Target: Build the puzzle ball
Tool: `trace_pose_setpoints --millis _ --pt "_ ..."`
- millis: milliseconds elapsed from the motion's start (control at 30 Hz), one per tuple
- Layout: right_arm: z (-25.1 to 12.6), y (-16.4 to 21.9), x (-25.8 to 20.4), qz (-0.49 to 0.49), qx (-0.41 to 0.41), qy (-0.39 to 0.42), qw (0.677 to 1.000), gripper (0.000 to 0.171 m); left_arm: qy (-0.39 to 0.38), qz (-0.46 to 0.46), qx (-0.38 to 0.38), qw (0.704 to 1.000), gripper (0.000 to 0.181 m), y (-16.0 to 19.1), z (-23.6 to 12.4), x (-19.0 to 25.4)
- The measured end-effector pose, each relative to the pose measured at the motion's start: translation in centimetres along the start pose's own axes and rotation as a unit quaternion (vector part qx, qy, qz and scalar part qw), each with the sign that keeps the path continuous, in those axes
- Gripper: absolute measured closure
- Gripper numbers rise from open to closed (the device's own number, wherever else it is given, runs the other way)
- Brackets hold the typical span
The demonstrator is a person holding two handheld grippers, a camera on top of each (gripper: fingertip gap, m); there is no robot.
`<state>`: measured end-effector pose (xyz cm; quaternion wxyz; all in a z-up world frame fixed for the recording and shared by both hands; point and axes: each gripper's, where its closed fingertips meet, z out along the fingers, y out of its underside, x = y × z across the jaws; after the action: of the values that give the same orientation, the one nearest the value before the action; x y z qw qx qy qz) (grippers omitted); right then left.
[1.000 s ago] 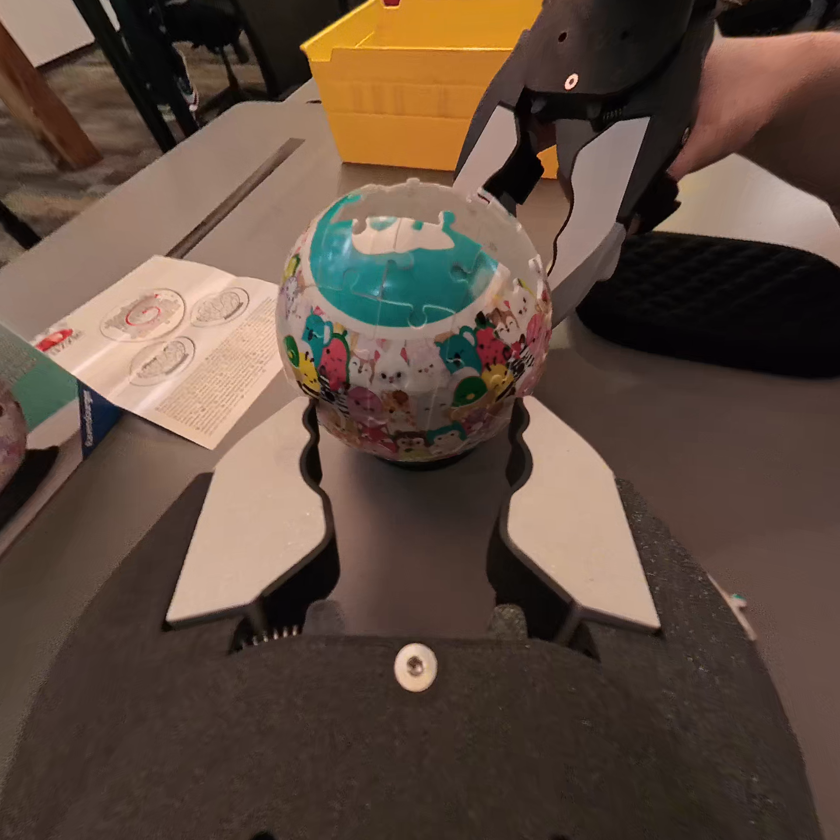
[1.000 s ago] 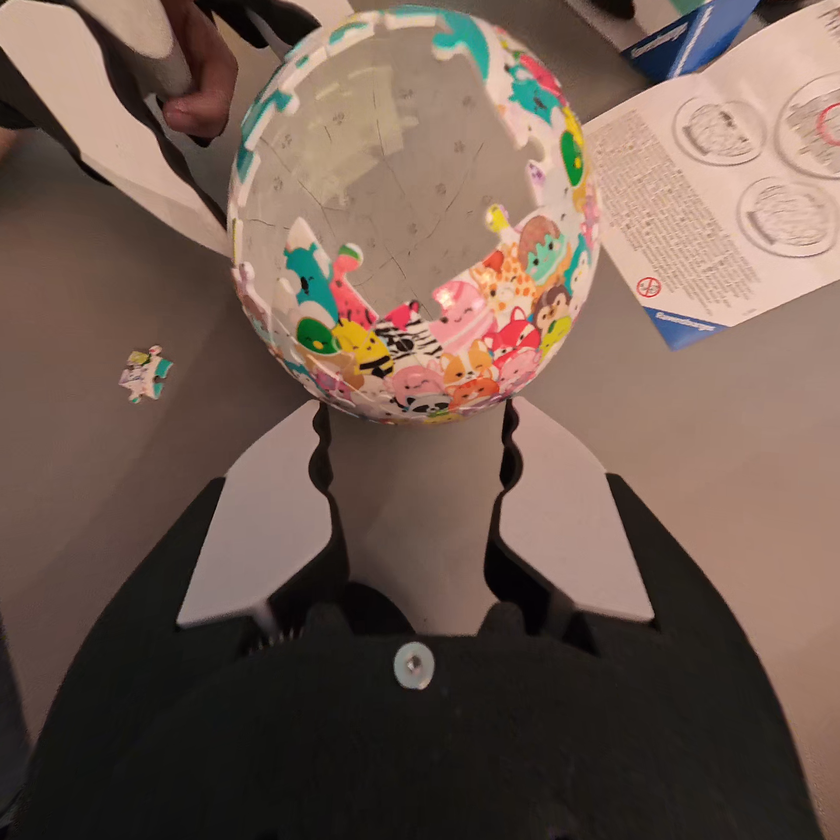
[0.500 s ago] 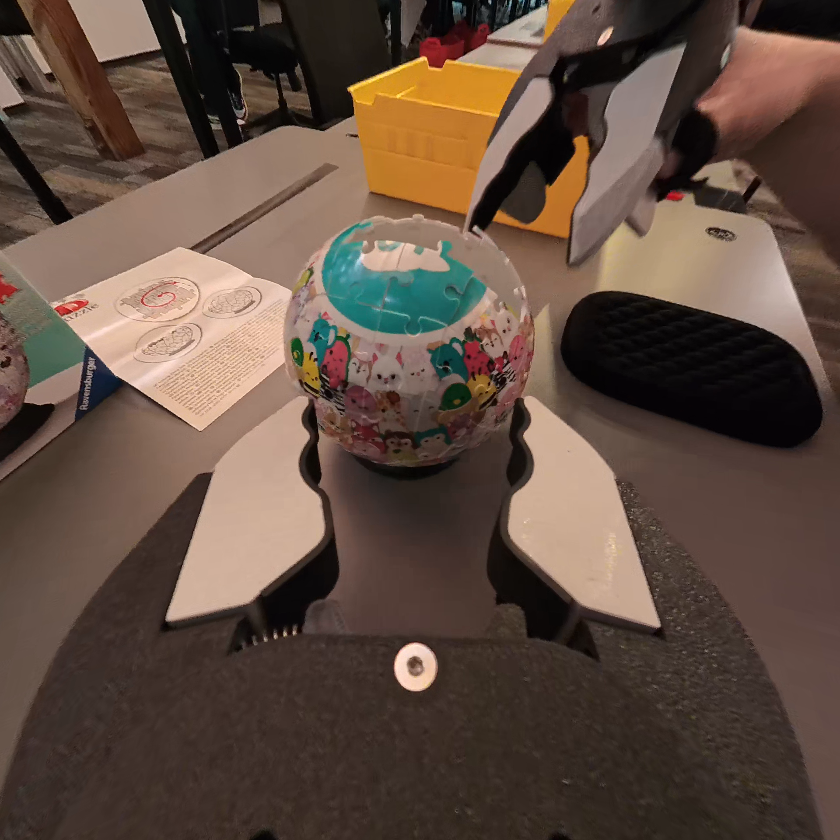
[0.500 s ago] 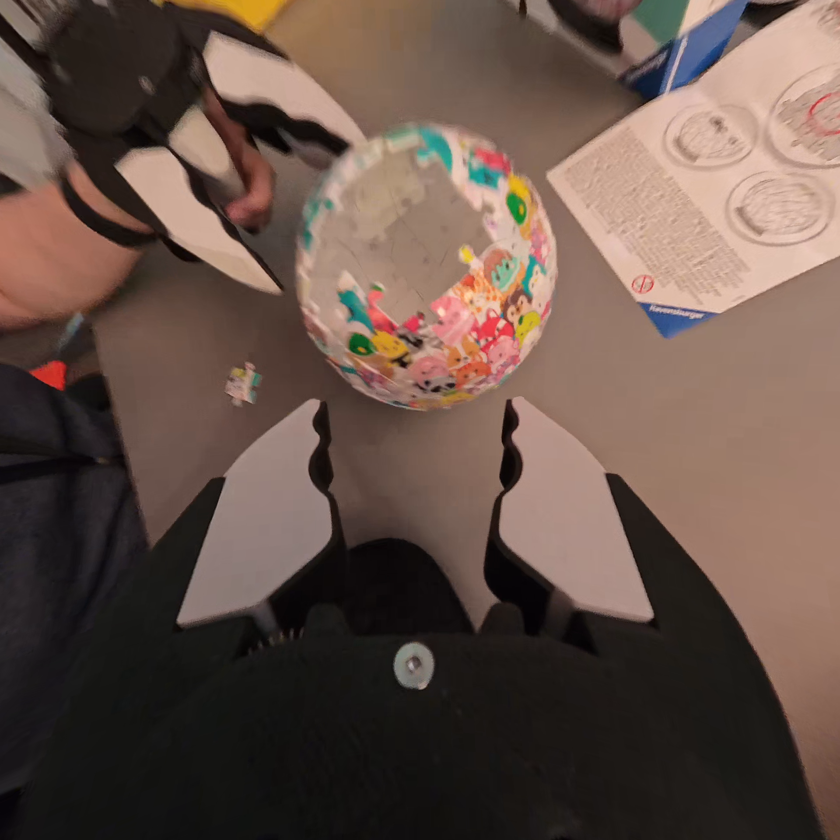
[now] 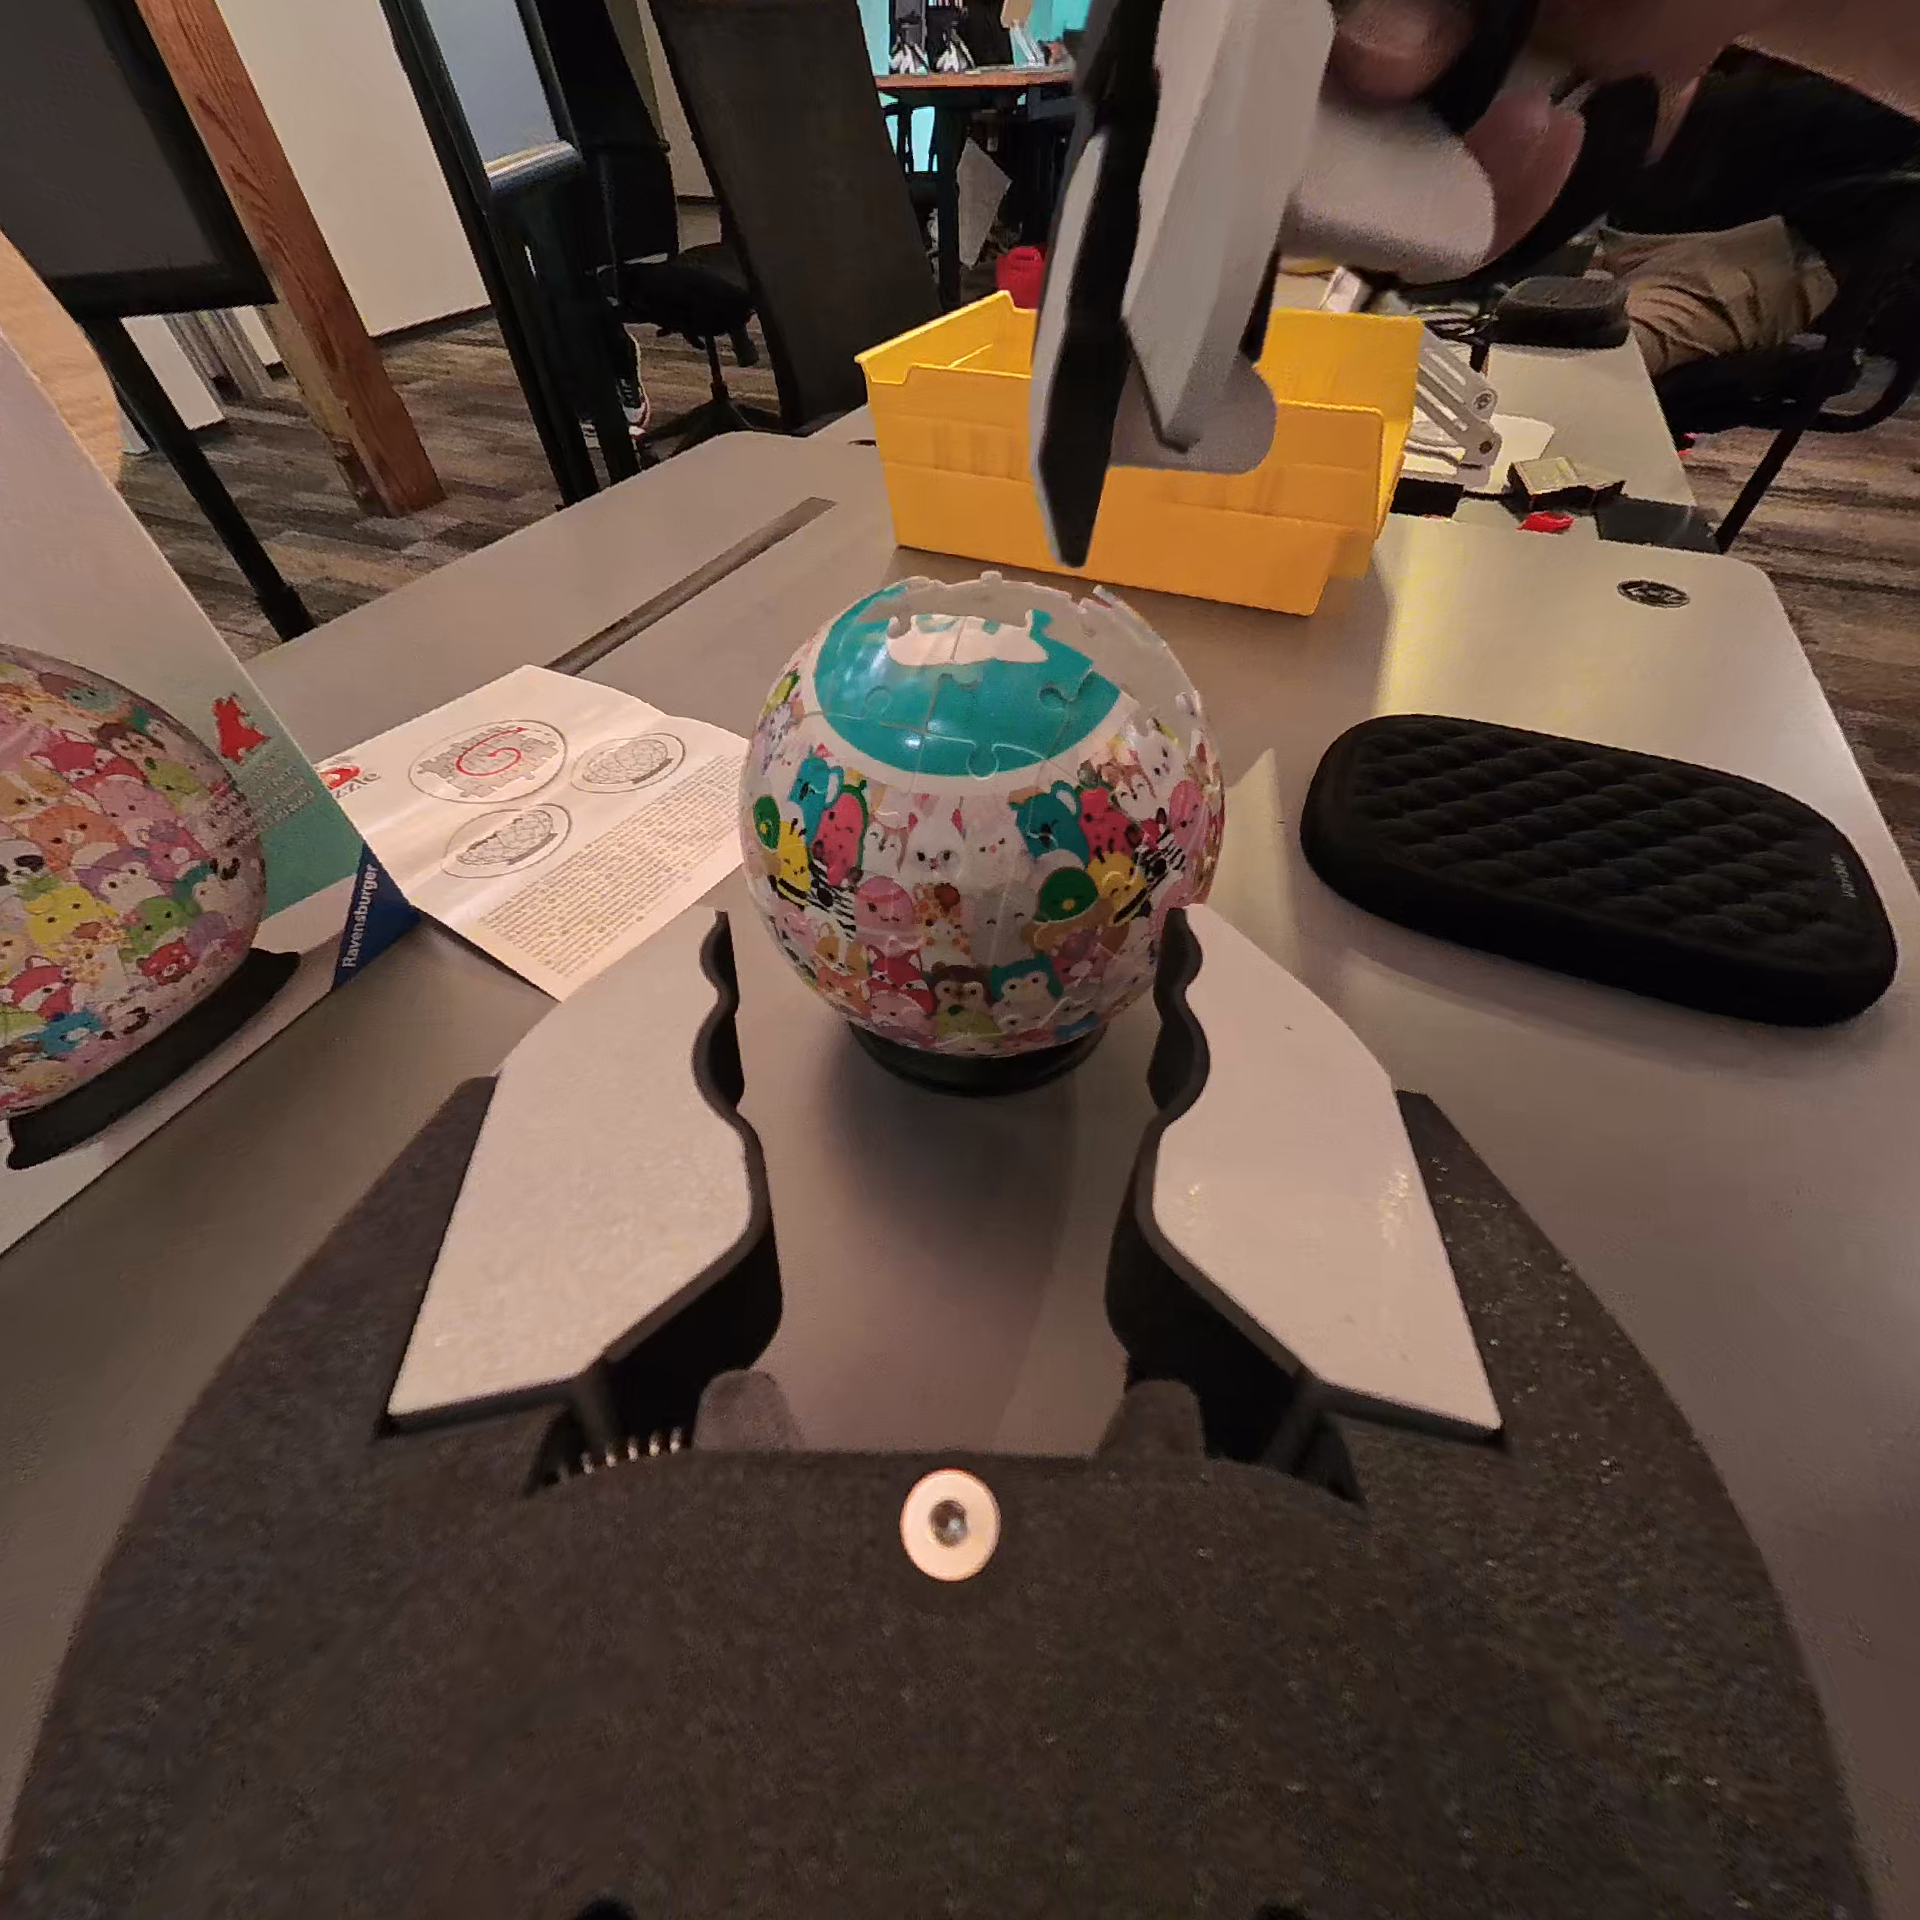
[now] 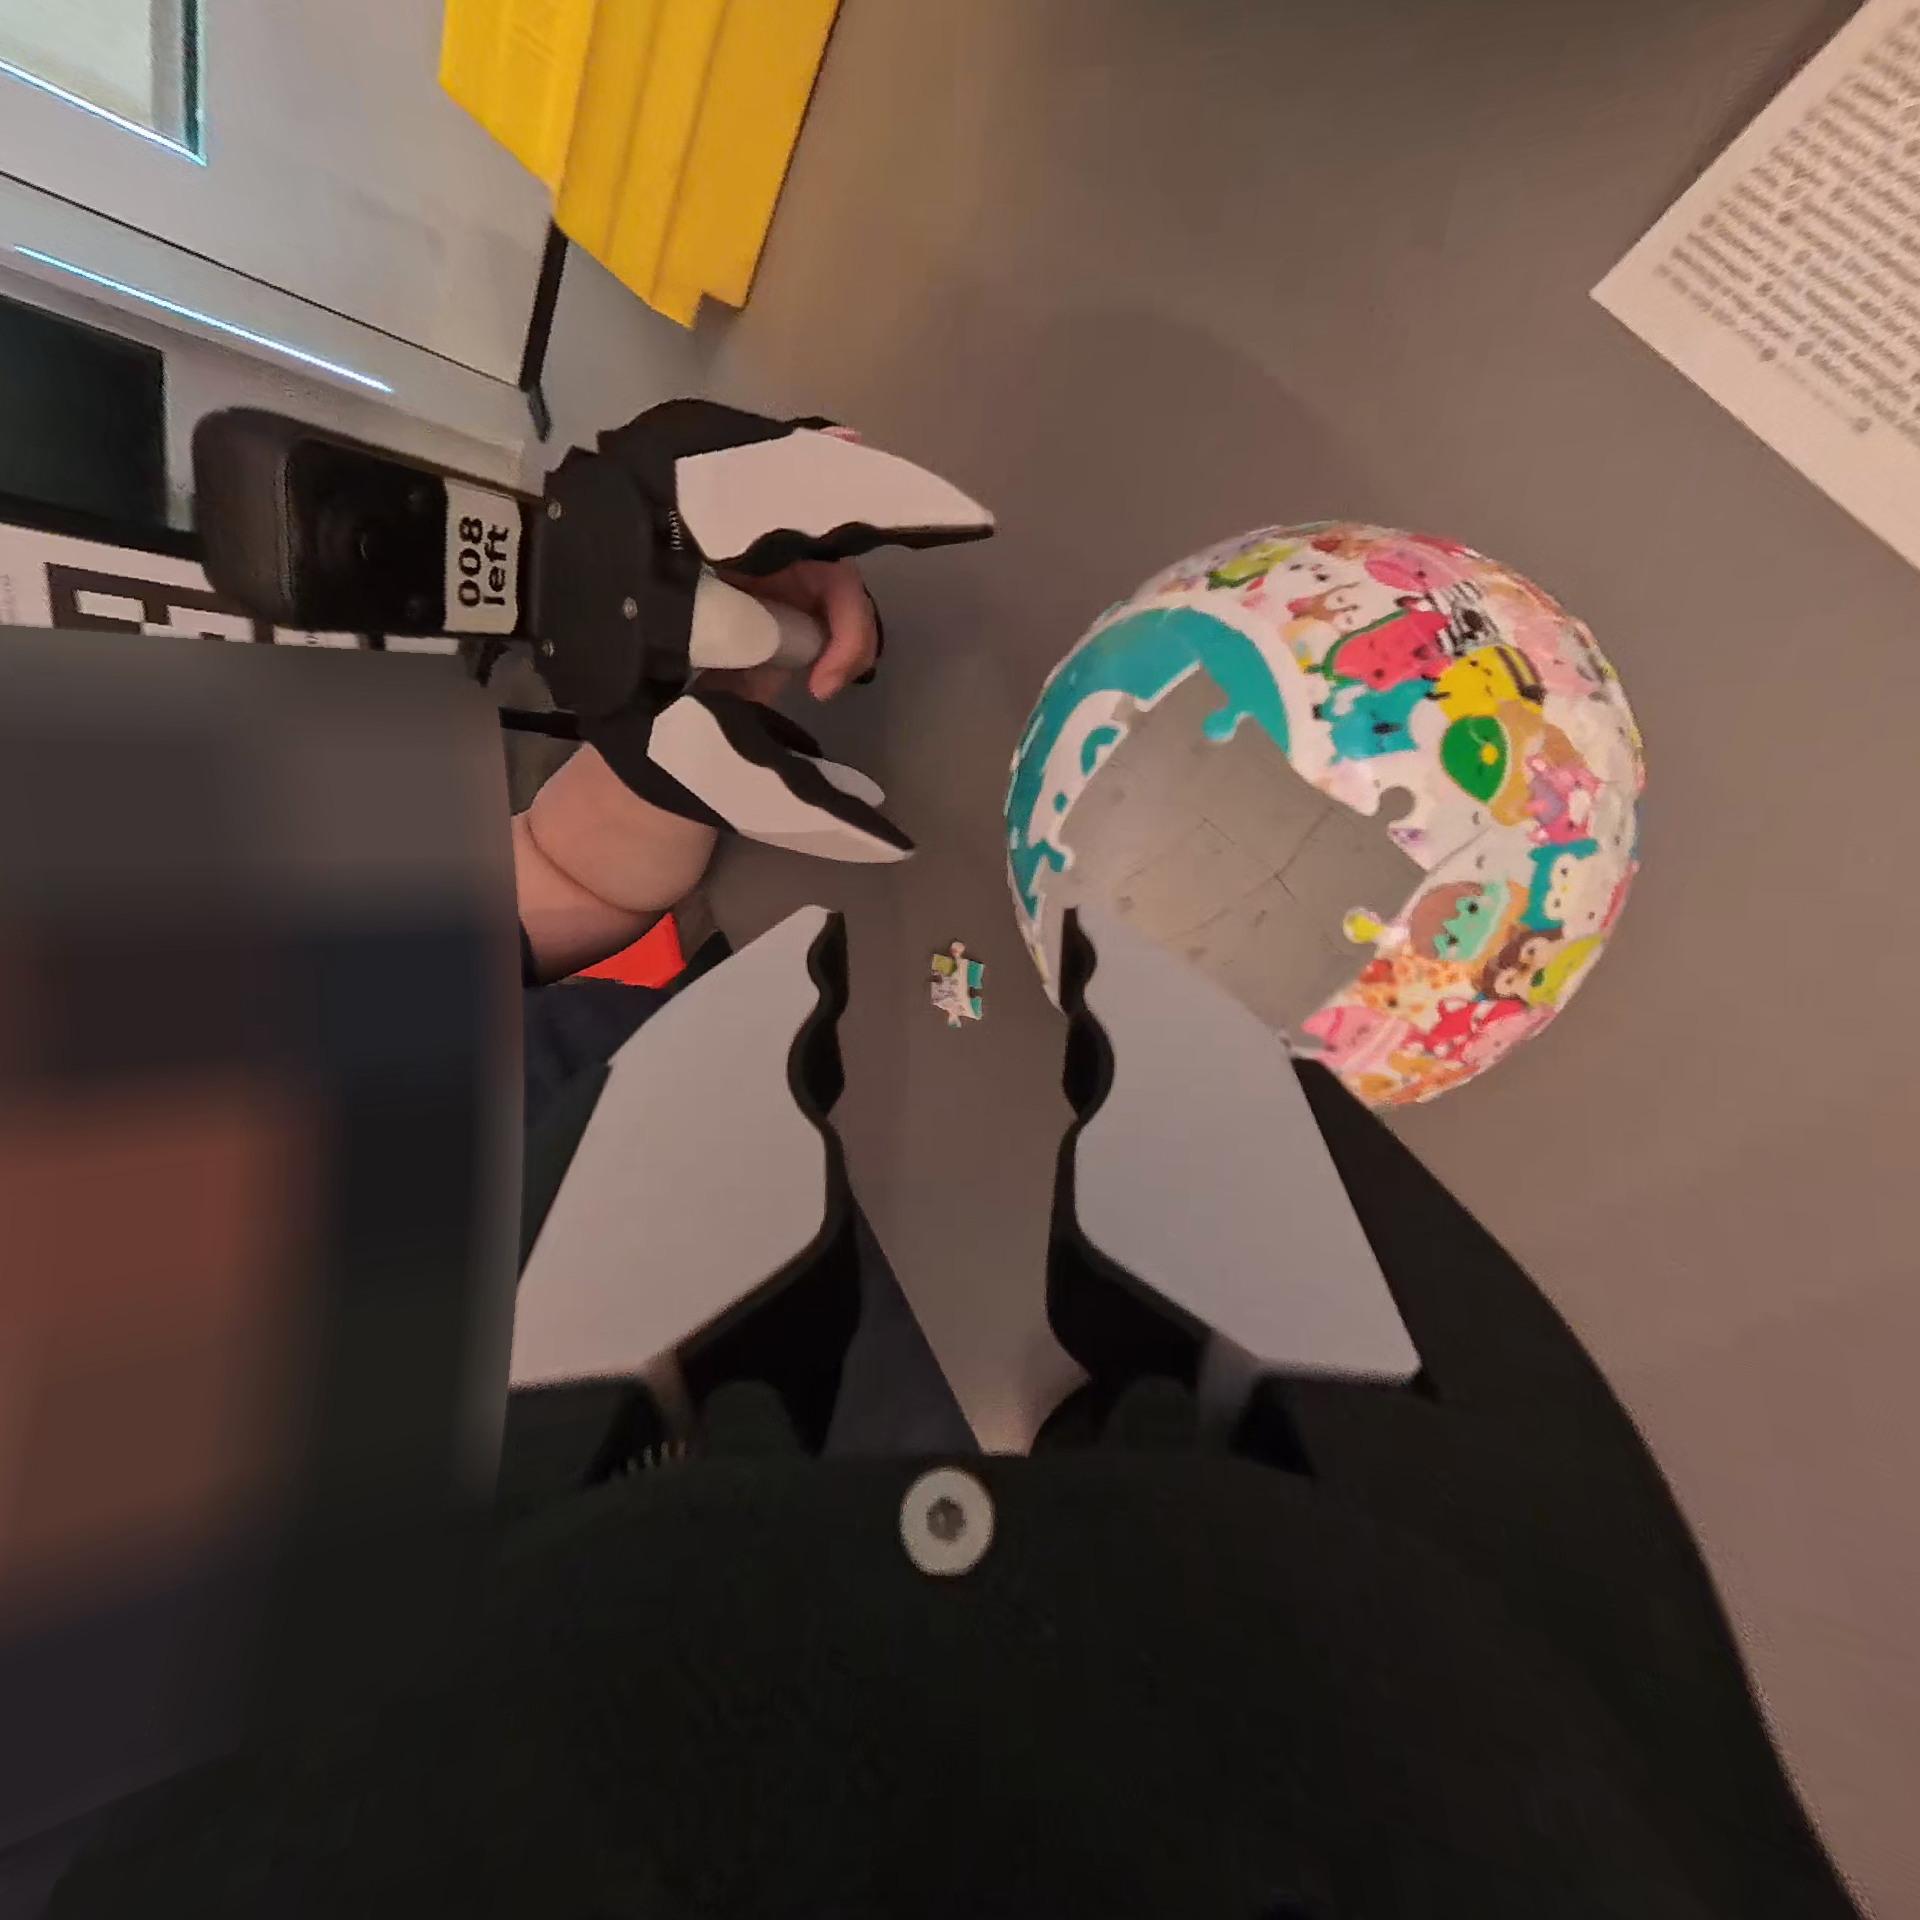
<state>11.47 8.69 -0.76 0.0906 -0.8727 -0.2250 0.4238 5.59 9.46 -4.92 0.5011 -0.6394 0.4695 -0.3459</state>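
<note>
Fetching: the step in hand looks like picking up the small loose puzzle piece (image 6: 957, 984), printed in teal, white and green, which lies flat on the grey table (image 6: 1195, 260).
Right gripper: the right gripper (image 6: 951, 940) hangs above the piece with its jaws parted wide and holding nothing; the piece lies just past the tips, framed between them.
Left gripper: the left gripper (image 5: 940, 935) sits low on the near side of the ball, jaws wide and empty, tips flanking it without a clear touch.
Ball: the round, plastic, partly built puzzle ball (image 5: 982, 821), covered in colourful cartoon animals with a teal cap, rests on a dark ring stand (image 5: 971, 1065) mid-table; a large gap shows its pale inside, facing away from the left gripper.
Approach: come straight down, centre the piece between the pads, then close slowly.
Risk: a thin flat piece may slide or tip; one fingertip pressing an edge could flick it away.
Support: the left gripper should steady the ball before any pressing-in, since it looks light and could roll off its stand.
Clutter: the white printed instruction sheet (image 5: 540, 810) lies left of the ball, the yellow plastic bin (image 5: 1132, 468) far behind it.
</note>
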Motion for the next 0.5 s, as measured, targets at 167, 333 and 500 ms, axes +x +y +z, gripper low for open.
trace_pose_setpoints --millis 167,333,500 --pt "1.4 -0.3 0.7 0.008 -0.038 0.012 0.999 0.135 -0.009 0.017 0.003 1.0 0.104 -0.5 -0.5 -0.1" --pt "2.5 0.0 1.6 0.01 -0.063 0.022 0.998 0.14 -0.013 0.03 0.007 0.999 0.105 -0.8 -0.8 0.0" --pt "3.3 0.4 1.5 0.035 -0.089 -0.014 0.995 0.152 -0.02 0.049 0.006 0.999 0.105 -1.0 -1.0 0.1"
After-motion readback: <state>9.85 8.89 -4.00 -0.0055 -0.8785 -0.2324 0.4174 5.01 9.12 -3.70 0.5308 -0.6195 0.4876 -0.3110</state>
